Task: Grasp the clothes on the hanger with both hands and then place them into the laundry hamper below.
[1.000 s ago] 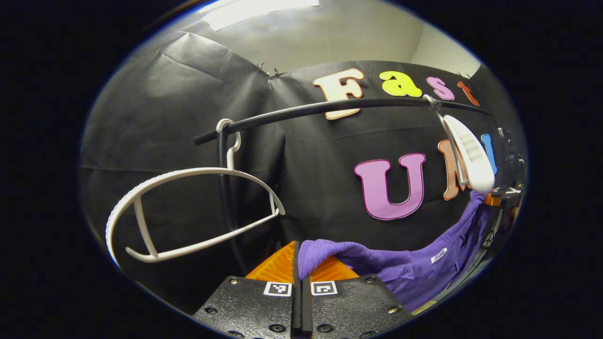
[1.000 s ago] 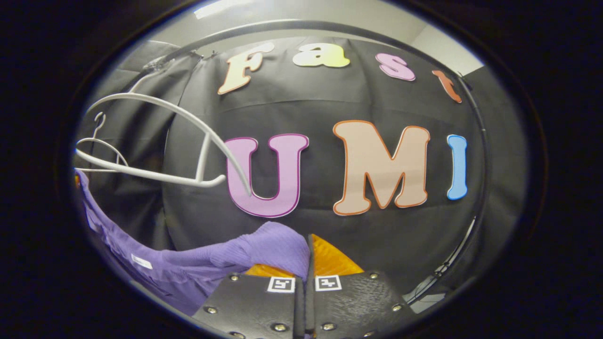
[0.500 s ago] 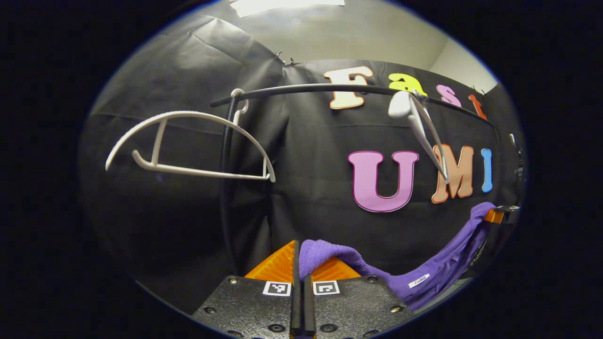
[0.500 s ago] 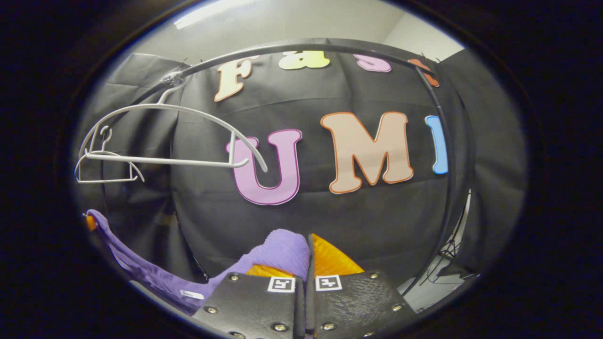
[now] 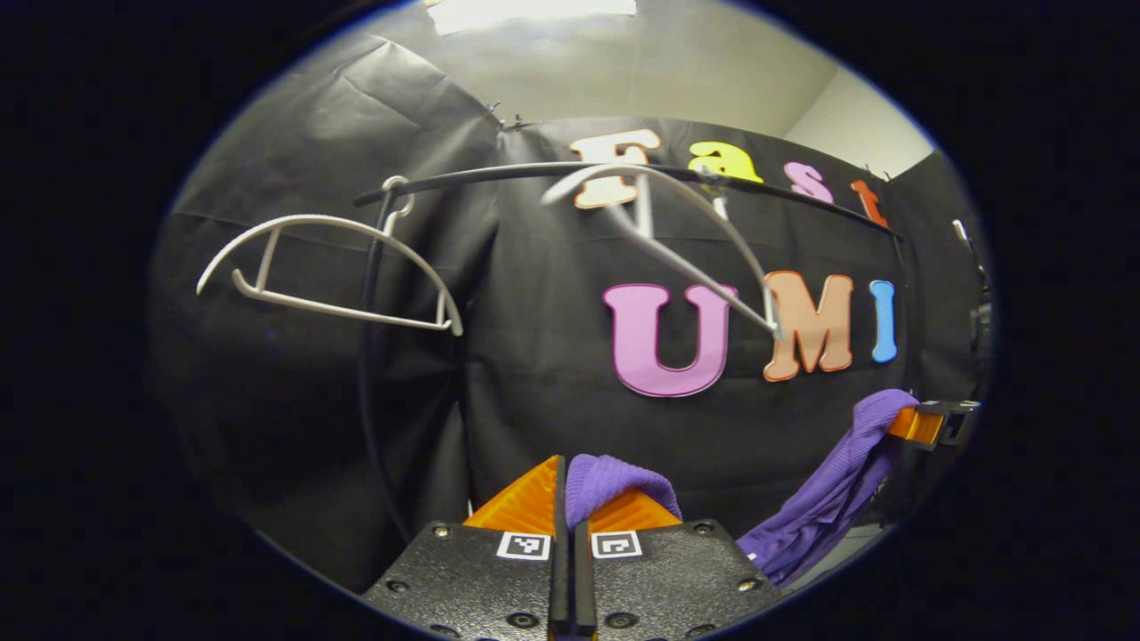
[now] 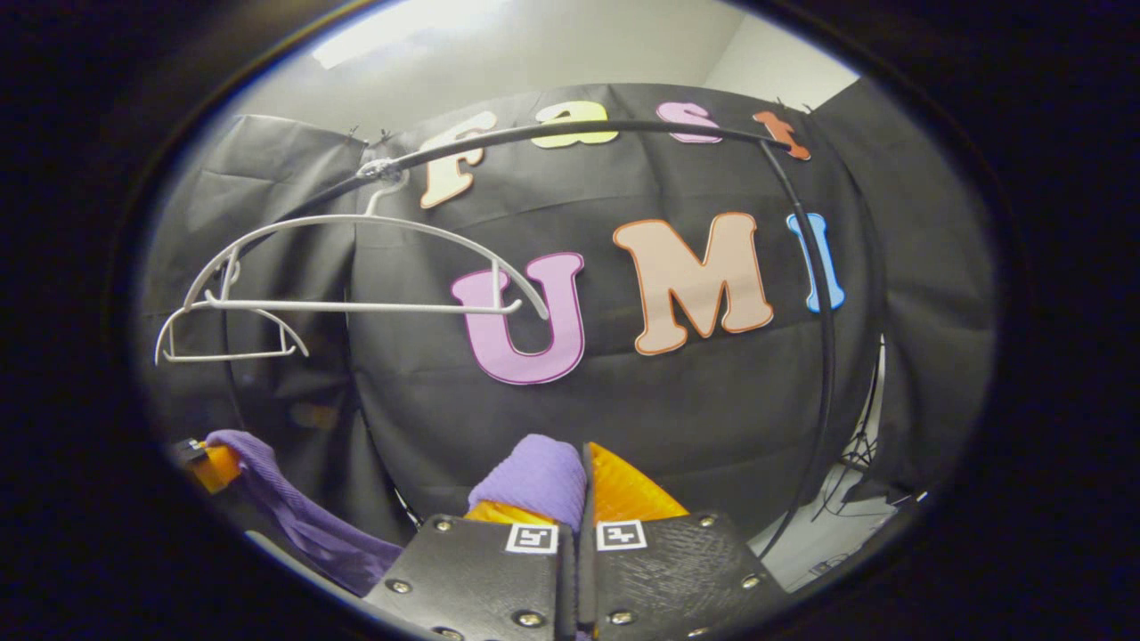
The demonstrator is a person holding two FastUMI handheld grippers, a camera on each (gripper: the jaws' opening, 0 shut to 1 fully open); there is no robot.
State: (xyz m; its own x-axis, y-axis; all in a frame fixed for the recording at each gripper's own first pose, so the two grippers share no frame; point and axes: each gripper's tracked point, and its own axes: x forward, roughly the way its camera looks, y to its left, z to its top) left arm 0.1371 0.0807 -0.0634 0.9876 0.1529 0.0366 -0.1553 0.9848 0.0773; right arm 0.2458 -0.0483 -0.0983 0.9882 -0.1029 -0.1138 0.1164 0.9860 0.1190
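Note:
A purple knitted garment (image 5: 828, 499) hangs slack between my two grippers, off its hanger. My left gripper (image 5: 565, 499) is shut on one end of it, a purple fold (image 5: 614, 476) bulging over the orange fingers. My right gripper (image 6: 581, 490) is shut on the other end (image 6: 534, 476). The right gripper (image 5: 926, 423) shows far right in the left gripper view. The left gripper (image 6: 209, 463) shows low left in the right gripper view, with the purple garment (image 6: 303, 530) sagging below it. The bare white hanger (image 5: 668, 240) (image 6: 374, 267) swings on the black rail (image 5: 534, 174).
A second empty white hanger (image 5: 329, 267) (image 6: 223, 338) hangs near the rail's left end. The black rail (image 6: 623, 129) bends down into a post (image 6: 824, 356) on the right. Pale floor with cables (image 6: 846, 525) lies low right.
Both grippers have come down and away from the rail with the purple garment. The freed white hanger swung on the rail. The two held ends are closer and the cloth sags more.

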